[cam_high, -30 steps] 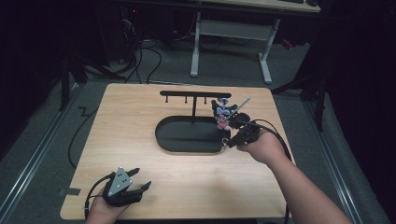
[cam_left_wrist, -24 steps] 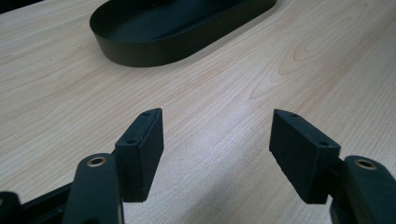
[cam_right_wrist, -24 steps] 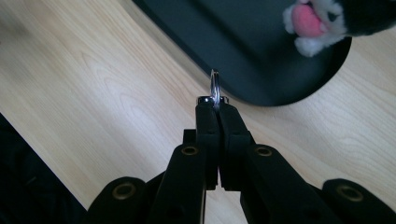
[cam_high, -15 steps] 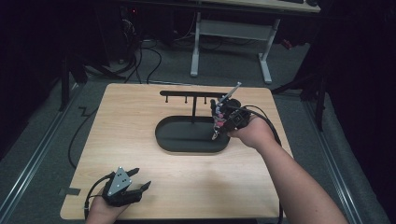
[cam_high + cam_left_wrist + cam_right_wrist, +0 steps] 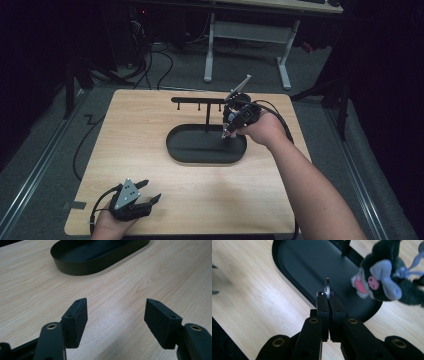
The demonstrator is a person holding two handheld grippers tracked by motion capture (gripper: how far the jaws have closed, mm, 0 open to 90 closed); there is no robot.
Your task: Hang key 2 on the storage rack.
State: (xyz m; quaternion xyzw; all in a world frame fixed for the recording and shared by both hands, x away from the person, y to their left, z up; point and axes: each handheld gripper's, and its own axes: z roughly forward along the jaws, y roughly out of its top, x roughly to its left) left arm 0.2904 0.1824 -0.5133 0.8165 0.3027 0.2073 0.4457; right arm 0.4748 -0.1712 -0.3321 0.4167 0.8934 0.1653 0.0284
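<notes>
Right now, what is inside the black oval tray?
The black oval tray looks bare inside apart from the stand's post. The plush keychain, held by its ring in the right claw, covers the tray's far corner.

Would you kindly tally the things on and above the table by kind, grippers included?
Grippers: 2 (left gripper, right gripper)
Black oval tray with hook rack: 1
Metal key ring: 1
Plush toy: 1
Total: 5
</notes>
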